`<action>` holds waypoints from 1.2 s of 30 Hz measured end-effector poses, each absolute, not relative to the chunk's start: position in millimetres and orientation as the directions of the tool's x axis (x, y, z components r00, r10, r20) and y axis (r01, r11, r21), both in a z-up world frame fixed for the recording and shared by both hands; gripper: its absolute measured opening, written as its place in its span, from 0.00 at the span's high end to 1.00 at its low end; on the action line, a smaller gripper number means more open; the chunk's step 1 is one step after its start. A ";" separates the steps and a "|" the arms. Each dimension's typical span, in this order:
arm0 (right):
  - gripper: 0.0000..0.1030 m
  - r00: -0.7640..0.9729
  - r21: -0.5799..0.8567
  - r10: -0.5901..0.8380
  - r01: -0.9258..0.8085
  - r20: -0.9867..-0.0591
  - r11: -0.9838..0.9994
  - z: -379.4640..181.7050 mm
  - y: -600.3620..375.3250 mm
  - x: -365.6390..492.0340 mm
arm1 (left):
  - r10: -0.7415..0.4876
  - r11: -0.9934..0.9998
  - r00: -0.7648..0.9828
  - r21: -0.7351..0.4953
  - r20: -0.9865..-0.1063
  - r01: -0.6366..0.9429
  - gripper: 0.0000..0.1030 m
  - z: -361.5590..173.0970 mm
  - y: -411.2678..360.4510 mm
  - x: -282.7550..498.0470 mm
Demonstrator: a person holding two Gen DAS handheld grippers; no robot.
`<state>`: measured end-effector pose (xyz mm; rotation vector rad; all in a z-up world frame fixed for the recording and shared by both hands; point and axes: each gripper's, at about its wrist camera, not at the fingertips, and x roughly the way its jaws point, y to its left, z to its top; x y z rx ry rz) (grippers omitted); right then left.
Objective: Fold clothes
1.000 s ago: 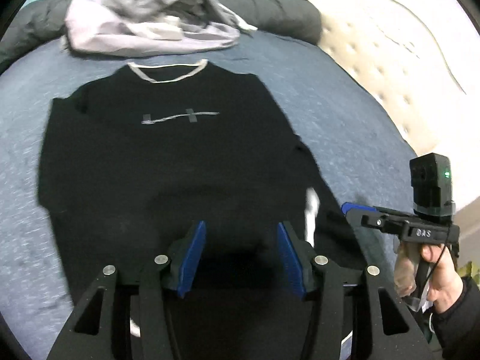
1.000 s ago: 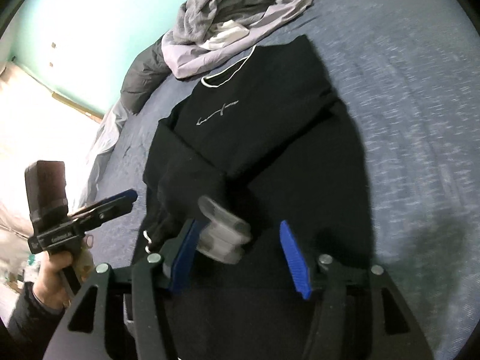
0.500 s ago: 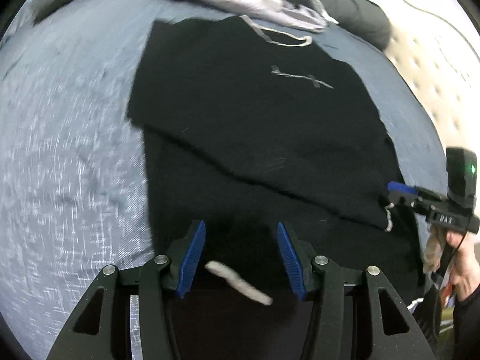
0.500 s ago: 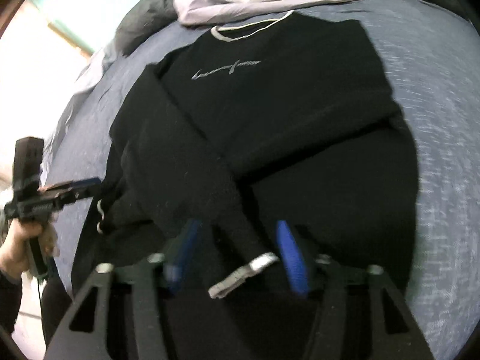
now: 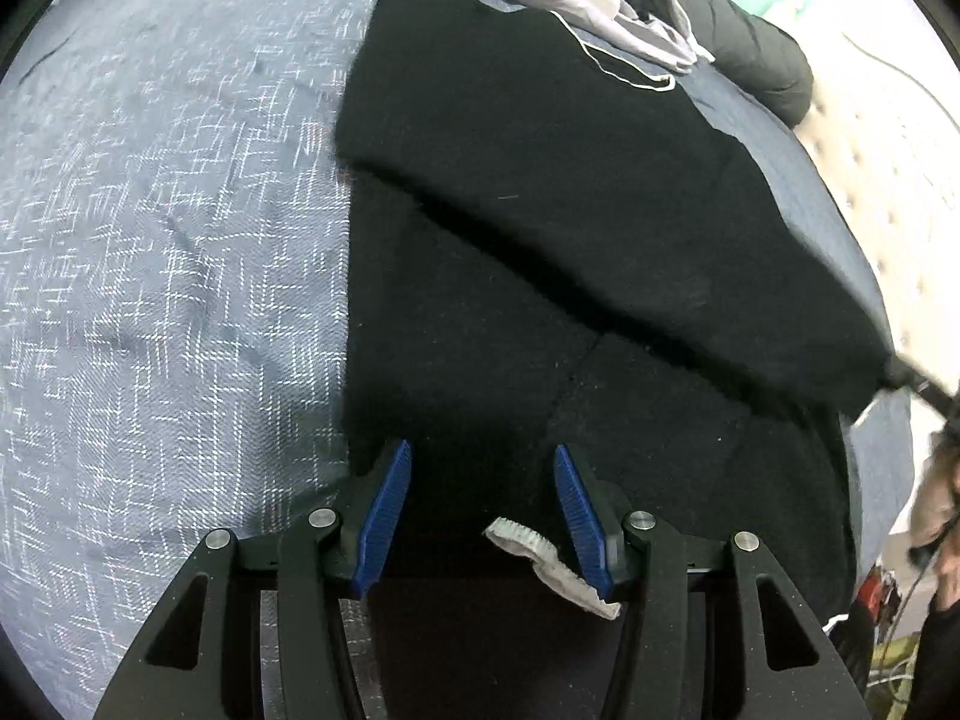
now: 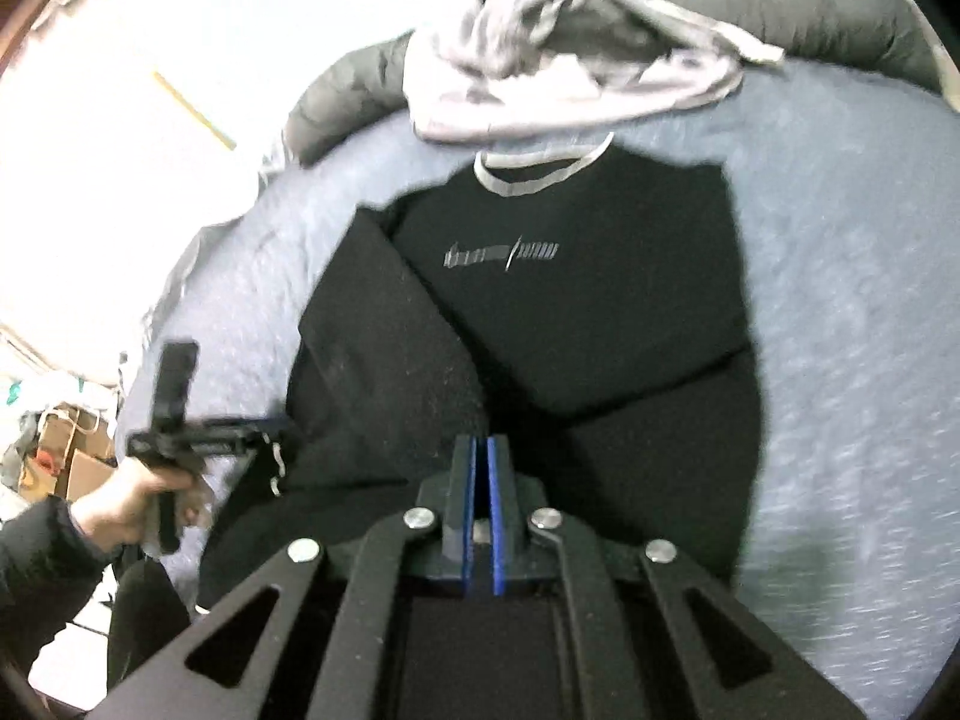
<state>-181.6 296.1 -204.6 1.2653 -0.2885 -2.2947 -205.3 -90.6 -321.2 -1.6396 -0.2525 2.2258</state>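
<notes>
The left gripper [image 5: 482, 495] had its two blue pads spread wide apart, and nothing was pinched between them. It hung low over the near part of the black sweater [image 5: 570, 252]. A white ribbed cuff [image 5: 549, 564] lay just beside the inner face of the right-hand pad, and I cannot tell if it touched the pad. In the right wrist view the same gripper [image 6: 273, 426] appeared blurred at the left, held by the person's left hand [image 6: 141, 495] next to the sweater's edge, near a small white trim there.

The right gripper [image 6: 481, 450] had its blue pads pressed together, with only a thin line between them. It was over the lower middle of the black sweater [image 6: 570, 324]. Whether any cloth was caught between the pads cannot be told, because the black fabric and the black frame run into each other. In the left wrist view only a blurred dark part of it and the person's right hand [image 5: 939, 492] showed at the right edge, close to the corner of a folded layer.

The sweater lay flat on the blue-grey bedspread [image 5: 168, 276], front side up, with a pale collar [image 6: 543, 177] and a small grey logo [image 6: 501, 252] on the chest. One sleeve was folded across the body. Beyond the collar was a heap of grey and lilac clothes [image 6: 558, 60], and behind it a dark padded jacket [image 6: 810, 18]. A cream tufted headboard [image 5: 888, 138] stood at the side of the bed.
</notes>
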 end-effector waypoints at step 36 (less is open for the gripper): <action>0.97 -0.424 0.532 -0.546 0.164 -0.723 -0.831 -259.7 362.8 -183.4 | 0.252 -0.928 -0.438 -0.088 -0.863 -0.362 0.56 -299.7 -72.5 -305.6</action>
